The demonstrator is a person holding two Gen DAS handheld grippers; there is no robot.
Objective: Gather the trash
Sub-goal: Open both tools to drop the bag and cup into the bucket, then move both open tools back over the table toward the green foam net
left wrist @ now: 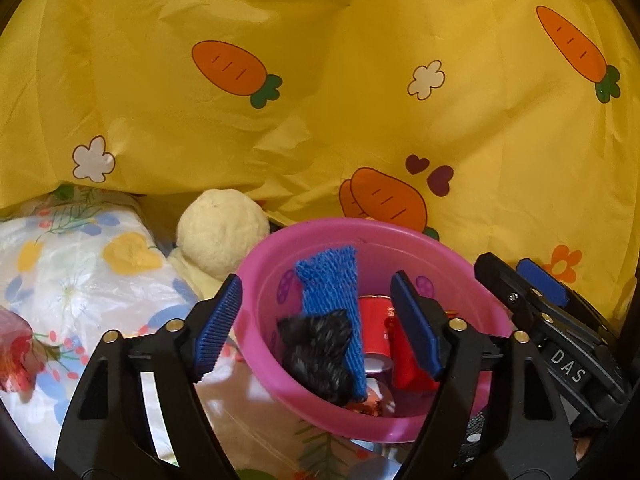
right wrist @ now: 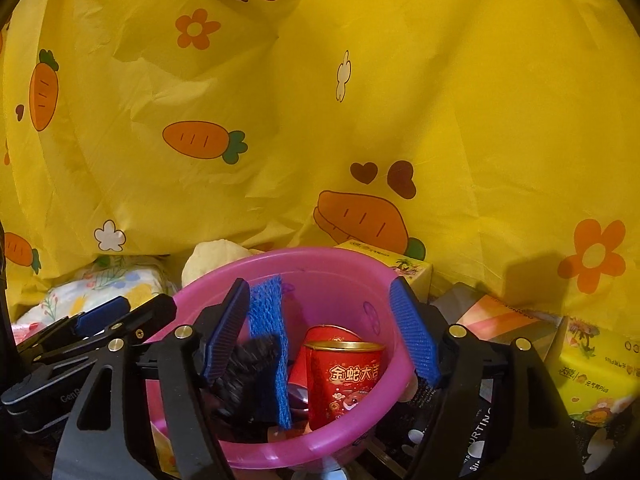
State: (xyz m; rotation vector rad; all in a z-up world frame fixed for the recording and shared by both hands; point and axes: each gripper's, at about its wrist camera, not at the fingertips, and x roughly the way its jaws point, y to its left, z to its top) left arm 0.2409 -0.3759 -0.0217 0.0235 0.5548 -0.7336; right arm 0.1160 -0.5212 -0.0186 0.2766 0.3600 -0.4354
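A pink plastic basin (left wrist: pixel 260 280) (right wrist: pixel 340 264) holds trash: a blue mesh sleeve (left wrist: pixel 332 296) (right wrist: pixel 268 320), a dark crumpled piece (left wrist: pixel 316 348) (right wrist: pixel 248 368) and a red paper cup with gold rim (right wrist: pixel 344 376) (left wrist: pixel 374 320). My left gripper (left wrist: pixel 320 328) is open and empty above the basin. My right gripper (right wrist: pixel 324 328) is open and empty, its fingers straddling the basin. The right gripper also shows at the right edge of the left wrist view (left wrist: pixel 544 296); the left gripper shows at the left of the right wrist view (right wrist: pixel 92 328).
A yellow carrot-print cloth (left wrist: pixel 320 100) (right wrist: pixel 360 120) hangs behind. A cream plush ball (left wrist: pixel 222 228) and a flowered bag (left wrist: pixel 80 272) lie left of the basin. Yellow tissue packs (right wrist: pixel 592 380) and a box (right wrist: pixel 504 316) lie to the right.
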